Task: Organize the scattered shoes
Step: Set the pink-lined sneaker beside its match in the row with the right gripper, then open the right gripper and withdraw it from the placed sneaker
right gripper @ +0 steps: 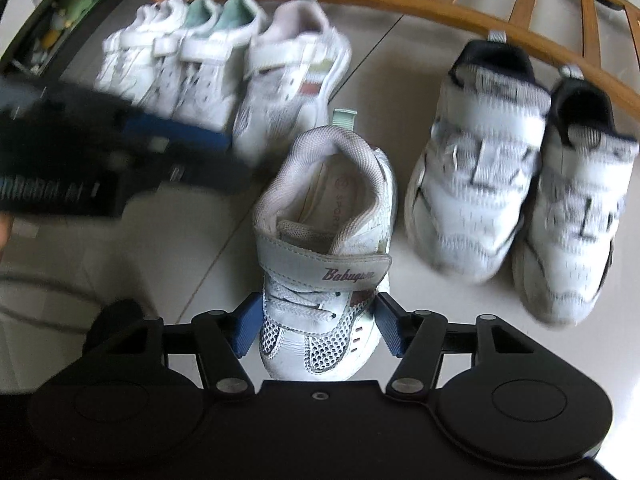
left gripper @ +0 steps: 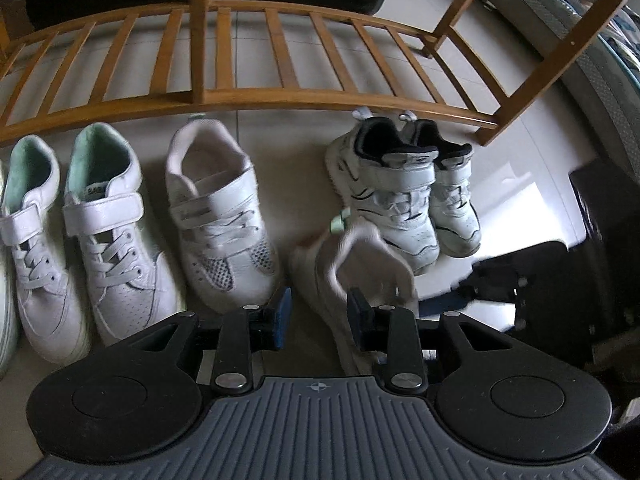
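My right gripper (right gripper: 320, 330) is shut on the toe part of a white strap sneaker (right gripper: 326, 236), with blue pads (right gripper: 250, 328) pressing both its sides. The same sneaker (left gripper: 360, 264) looks blurred just past my left gripper (left gripper: 318, 316), which is open with only floor in its narrow gap. On the tiled floor along the wooden rack (left gripper: 280, 96) stand a mint-lined white pair (left gripper: 80, 220), a single matching strap sneaker (left gripper: 220, 216) and a black-lined white pair (left gripper: 404, 192). In the right wrist view the left gripper (right gripper: 228, 156) is a blur at the left.
The rack's slatted shelf (right gripper: 532, 8) runs behind the row of shoes. A dark box (left gripper: 604, 208) stands on the floor at the right, with a mattress edge (left gripper: 580, 52) beyond it. A cluttered low shelf (right gripper: 68, 12) is at the far left.
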`<state>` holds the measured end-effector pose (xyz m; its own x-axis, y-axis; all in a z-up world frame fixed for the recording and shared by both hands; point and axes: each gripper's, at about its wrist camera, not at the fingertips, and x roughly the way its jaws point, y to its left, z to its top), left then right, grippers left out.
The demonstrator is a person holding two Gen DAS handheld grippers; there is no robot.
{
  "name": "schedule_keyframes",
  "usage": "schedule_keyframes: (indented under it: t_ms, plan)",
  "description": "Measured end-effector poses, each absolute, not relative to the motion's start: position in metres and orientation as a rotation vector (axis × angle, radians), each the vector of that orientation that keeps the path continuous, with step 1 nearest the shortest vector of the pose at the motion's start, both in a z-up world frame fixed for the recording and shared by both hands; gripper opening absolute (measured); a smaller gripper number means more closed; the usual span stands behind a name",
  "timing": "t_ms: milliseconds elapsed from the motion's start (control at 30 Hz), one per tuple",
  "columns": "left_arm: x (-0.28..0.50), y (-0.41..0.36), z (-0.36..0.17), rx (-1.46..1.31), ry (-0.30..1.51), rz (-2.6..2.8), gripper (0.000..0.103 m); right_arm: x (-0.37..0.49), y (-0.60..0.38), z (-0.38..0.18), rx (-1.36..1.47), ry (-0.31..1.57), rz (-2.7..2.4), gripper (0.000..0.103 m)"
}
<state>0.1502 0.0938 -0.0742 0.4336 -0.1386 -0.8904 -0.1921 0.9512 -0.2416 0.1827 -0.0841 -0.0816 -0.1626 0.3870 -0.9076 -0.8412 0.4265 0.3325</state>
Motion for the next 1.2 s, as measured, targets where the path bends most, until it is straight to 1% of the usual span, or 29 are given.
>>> schedule_keyframes:
  t_ms: [67, 133, 300, 600, 1200]
  plan:
    - [0.149, 0.096, -0.075, -0.335, 1.131, 0.038, 0.032, 0.187, -0.072, -0.086, -0.450, 1.317, 1.133, 0.064]
    - [0.147, 0.100, -0.076, -0.340, 1.131, 0.044, 0.032, 0.198, -0.035, -0.113, -0.437, 1.307, 1.110, 0.064]
    - [0.141, 0.108, -0.078, -0.350, 1.136, 0.062, 0.033, 0.208, -0.025, -0.113, -0.391, 1.323, 1.078, 0.064]
    - [0.132, 0.117, -0.081, -0.364, 1.144, 0.079, 0.034, 0.221, -0.002, -0.113, -0.350, 1.296, 1.030, 0.064]
    - [0.128, 0.115, -0.088, -0.365, 1.149, 0.083, 0.038, 0.239, -0.010, -0.118, -0.319, 1.267, 0.934, 0.063]
